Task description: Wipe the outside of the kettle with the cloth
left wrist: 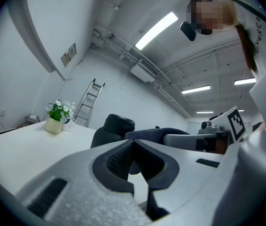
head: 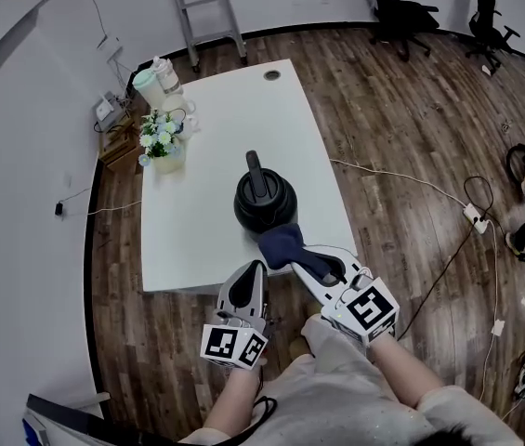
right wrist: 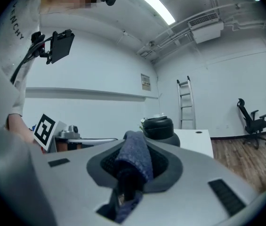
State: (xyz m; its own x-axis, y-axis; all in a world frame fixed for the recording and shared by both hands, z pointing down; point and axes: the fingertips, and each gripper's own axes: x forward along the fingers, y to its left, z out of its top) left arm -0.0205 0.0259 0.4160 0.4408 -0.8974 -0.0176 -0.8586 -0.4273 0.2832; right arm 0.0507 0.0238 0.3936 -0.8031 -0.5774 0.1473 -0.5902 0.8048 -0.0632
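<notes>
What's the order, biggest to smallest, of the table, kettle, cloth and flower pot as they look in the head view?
1. table
2. kettle
3. flower pot and cloth: these two look about alike, and the cloth is bunched up, so I won't rank one over the other.

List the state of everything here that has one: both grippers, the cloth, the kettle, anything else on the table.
Left gripper: shut, empty, held low at the table's near edge.
Right gripper: shut on the cloth.
Cloth: bunched, clamped, free end at the kettle's near side.
Kettle: upright on the table, lid closed.
Flower pot: upright near the table's left edge.
</notes>
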